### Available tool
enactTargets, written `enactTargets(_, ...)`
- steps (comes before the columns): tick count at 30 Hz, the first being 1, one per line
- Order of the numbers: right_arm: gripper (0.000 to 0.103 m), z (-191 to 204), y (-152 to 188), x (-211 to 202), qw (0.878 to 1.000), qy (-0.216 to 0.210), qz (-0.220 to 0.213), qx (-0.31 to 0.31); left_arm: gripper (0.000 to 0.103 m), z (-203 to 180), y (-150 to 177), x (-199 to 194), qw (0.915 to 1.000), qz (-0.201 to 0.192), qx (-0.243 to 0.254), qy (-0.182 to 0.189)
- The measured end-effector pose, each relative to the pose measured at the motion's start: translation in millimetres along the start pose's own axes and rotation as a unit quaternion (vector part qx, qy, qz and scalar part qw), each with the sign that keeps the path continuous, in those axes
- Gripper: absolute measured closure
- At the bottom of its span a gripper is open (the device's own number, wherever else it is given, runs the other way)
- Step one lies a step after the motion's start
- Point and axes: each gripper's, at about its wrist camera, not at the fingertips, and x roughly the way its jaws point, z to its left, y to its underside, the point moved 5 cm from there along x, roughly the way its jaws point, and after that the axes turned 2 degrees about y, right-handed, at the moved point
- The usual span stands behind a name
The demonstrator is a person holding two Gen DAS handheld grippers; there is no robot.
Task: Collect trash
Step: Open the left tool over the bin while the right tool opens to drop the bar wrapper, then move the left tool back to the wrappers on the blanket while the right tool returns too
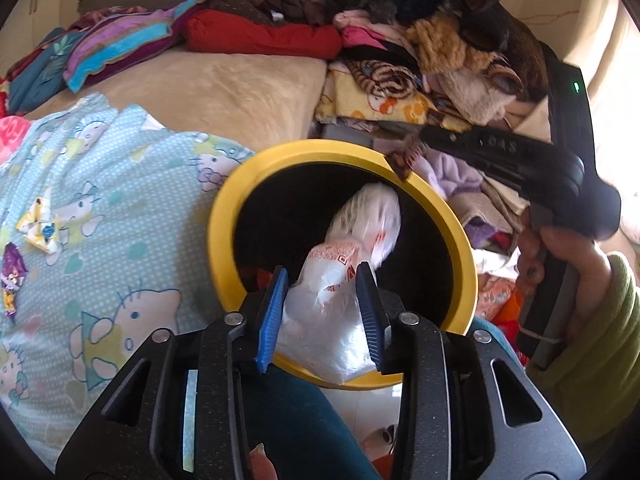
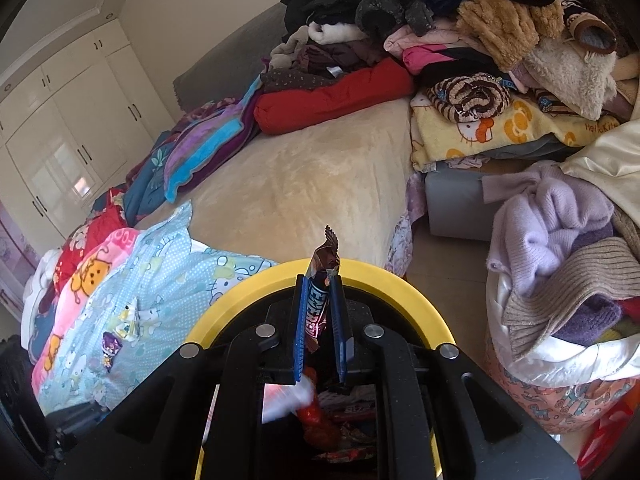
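My left gripper [image 1: 322, 276] is shut on a white plastic bag with orange print [image 1: 344, 280]; the bag's far end hangs over the mouth of the yellow-rimmed black bin [image 1: 224, 216]. My right gripper [image 2: 319, 280] is shut on a dark snack wrapper [image 2: 320, 304] and holds it upright above the same bin [image 2: 384, 280]. In the left wrist view the right gripper [image 1: 408, 164] shows at the bin's far rim with the brown wrapper [image 1: 404, 158] in it. Red and white wrappers [image 2: 320, 416] lie inside the bin.
A yellow wrapper [image 1: 40, 226] and a purple wrapper [image 1: 12, 276] lie on the light blue Hello Kitty quilt [image 1: 120, 208]; they also show in the right wrist view, yellow [image 2: 128, 320] and purple [image 2: 111, 348]. Piled clothes [image 2: 460, 32] crowd the bed's far side. A laundry bag [image 2: 560, 288] stands right.
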Motion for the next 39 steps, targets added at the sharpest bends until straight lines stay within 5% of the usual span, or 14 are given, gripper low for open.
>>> enactTargets(3,0.086,3.8,-0.8,-0.6,1.000,-0.007,0.003,-0.004,0.046,-0.3,0.1,-1.5,1.0000,-0.006,-0.002,0.003)
enactTargets(8,0.066,13.5,-0.1,-2.1,1.000,-0.018,0.005,-0.010,0.018,12.3,-5.0,-16.0,0.9988,-0.041,-0.025,-0.010)
enactTargets(11,0.057,20.0,0.5,-3.0,1.000,-0.022,0.005,-0.016,0.015,22.4,-9.1,-27.1,0.9971,-0.062,-0.036,-0.024)
enactTargets(27,0.042,82.1,4.0,-11.9,0.996,-0.068,-0.006,-0.056,0.011,72.6,-23.7,-77.2,0.9830,-0.139,-0.068,-0.098)
enactTargets(39,0.042,139.3,15.2,3.9,0.991,-0.098,0.013,-0.091,0.011,132.8,-14.6,-108.6,0.9660,-0.168,-0.118,-0.157)
